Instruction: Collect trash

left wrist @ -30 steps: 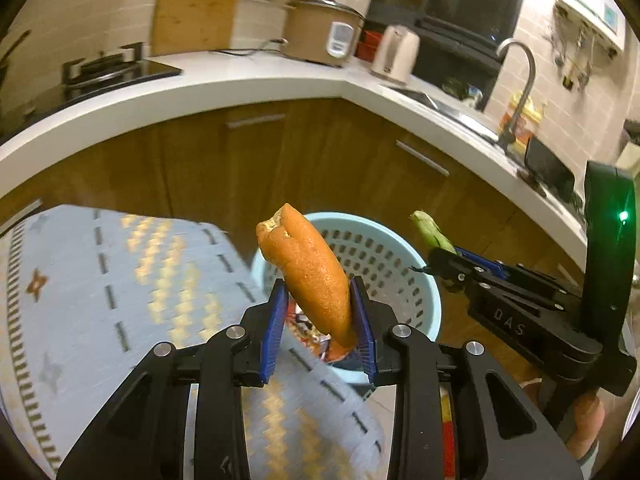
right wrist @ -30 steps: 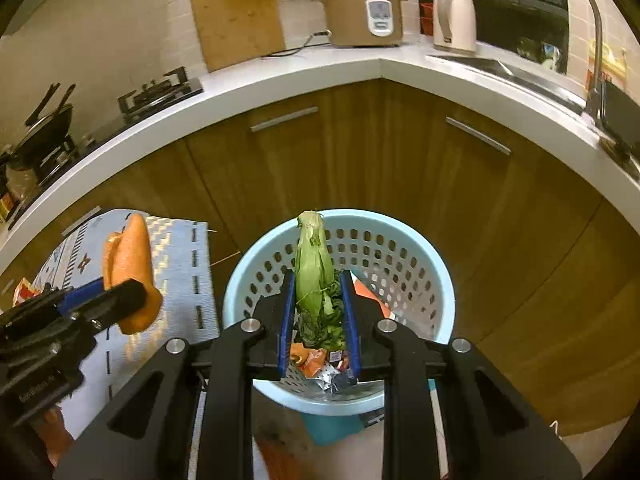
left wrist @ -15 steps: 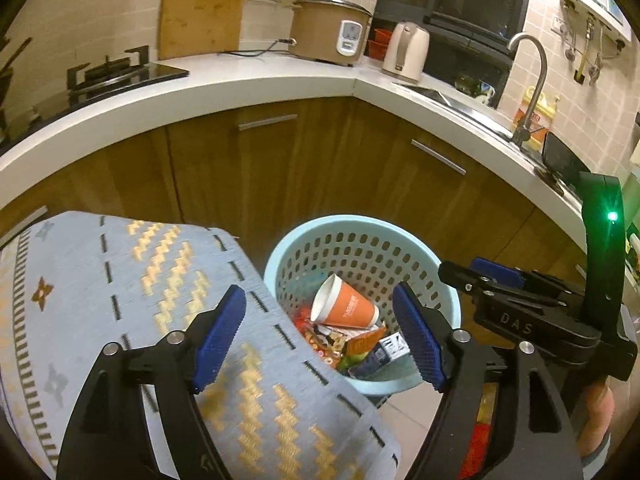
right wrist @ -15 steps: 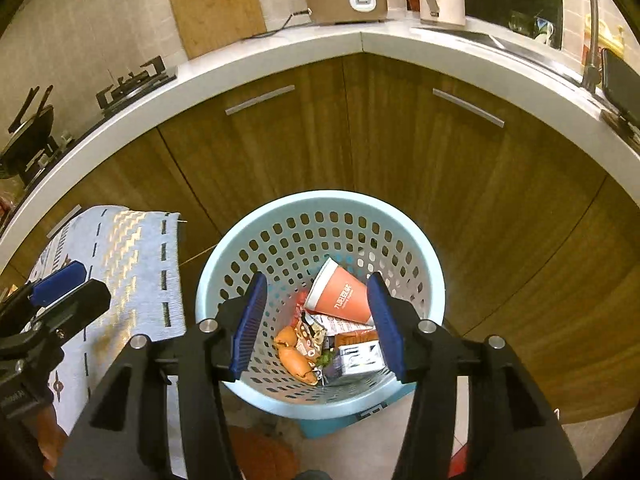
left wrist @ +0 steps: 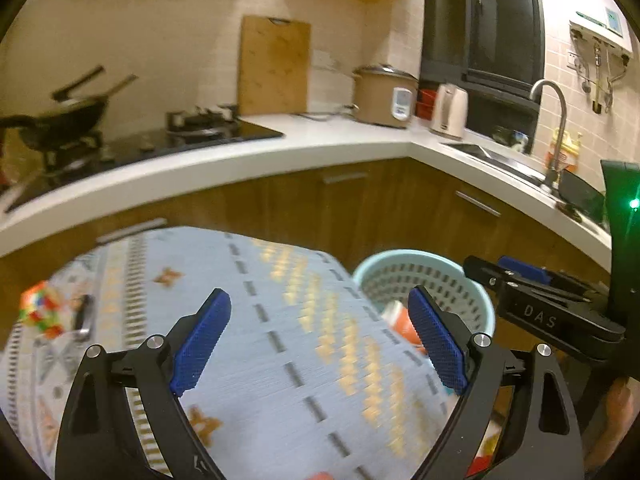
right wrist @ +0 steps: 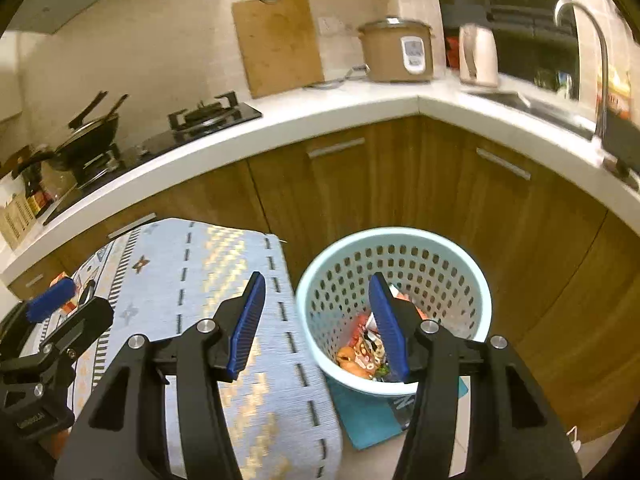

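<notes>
The light-blue perforated basket (right wrist: 392, 234) stands on the floor by the table's right corner and holds mixed trash (right wrist: 360, 356), with a paper cup (left wrist: 400, 316) among it. My left gripper (left wrist: 318, 300) hangs over the patterned tablecloth (left wrist: 280, 320); its jaws are opening and nothing is between them. My right gripper (right wrist: 317, 280) is open and empty, one finger over the cloth edge and the other over the basket. On the table's left side lie a multicoloured cube-like item (left wrist: 40, 308) and a small dark object (left wrist: 82, 316), both blurred.
A curved white counter (right wrist: 280, 132) over wooden cabinets wraps behind the basket. It carries a stove (right wrist: 208, 114), wok (right wrist: 88, 132), cutting board (right wrist: 280, 44), rice cooker (right wrist: 396, 52), kettle (right wrist: 478, 56) and sink tap (right wrist: 588, 28). A teal flat item (right wrist: 360, 412) lies under the basket.
Both grippers opened and let go: the bread from the left and the green vegetable from the right are gone from the jaws. Both have pulled back and swung left towards the table.
</notes>
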